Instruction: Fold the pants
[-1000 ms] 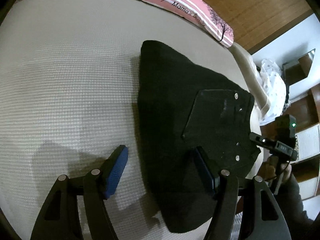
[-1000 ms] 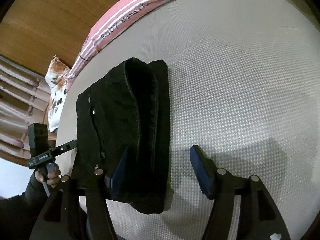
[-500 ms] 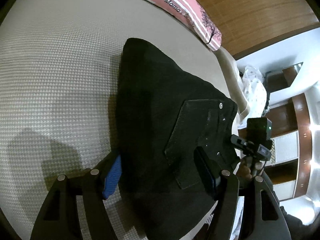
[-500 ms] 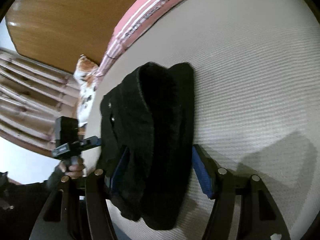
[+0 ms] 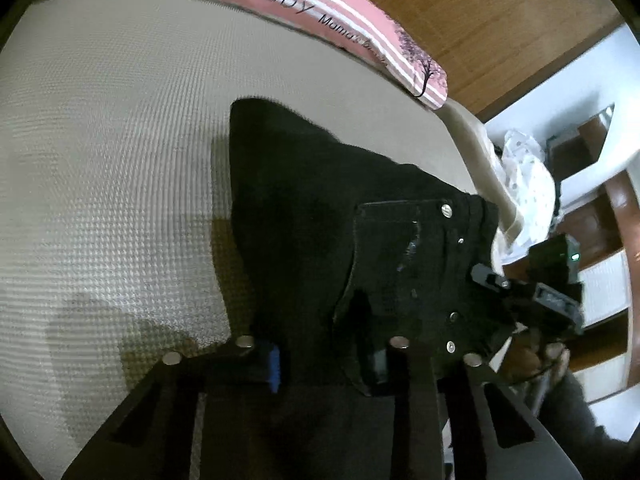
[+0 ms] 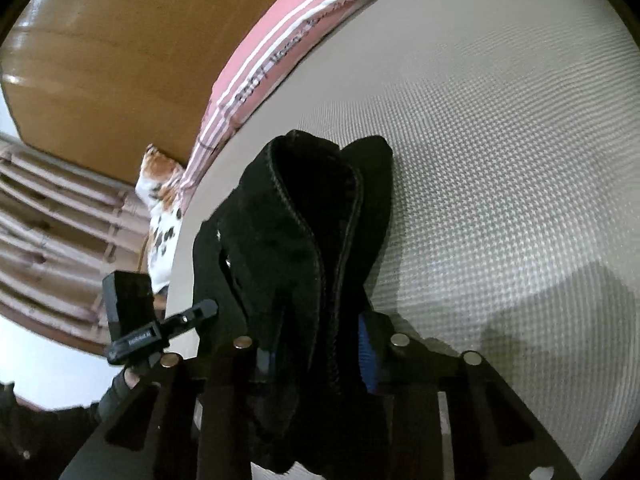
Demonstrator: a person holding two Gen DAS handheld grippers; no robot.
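The black pants (image 5: 320, 232) lie folded on the cream textured bed cover (image 5: 104, 160), back pocket with rivets facing up. My left gripper (image 5: 324, 364) is shut on the near edge of the pants, blue pads pressed into the cloth. In the right wrist view the pants (image 6: 304, 240) show their folded layers and seams. My right gripper (image 6: 316, 352) is shut on the near end of that stack. The other gripper shows at the far side in each view: the right one (image 5: 532, 292) and the left one (image 6: 160, 328).
A pink striped blanket (image 5: 328, 20) lies along the far edge of the bed, with a wooden headboard (image 5: 500, 12) behind it. A spotted white cloth (image 5: 524, 184) lies off the bed's right side. A patterned pillow (image 6: 160, 200) lies past the bed's corner.
Both grippers moved in over the near edges of the pants and closed on the cloth; a second ago both were open with the pants between or beside the fingers.
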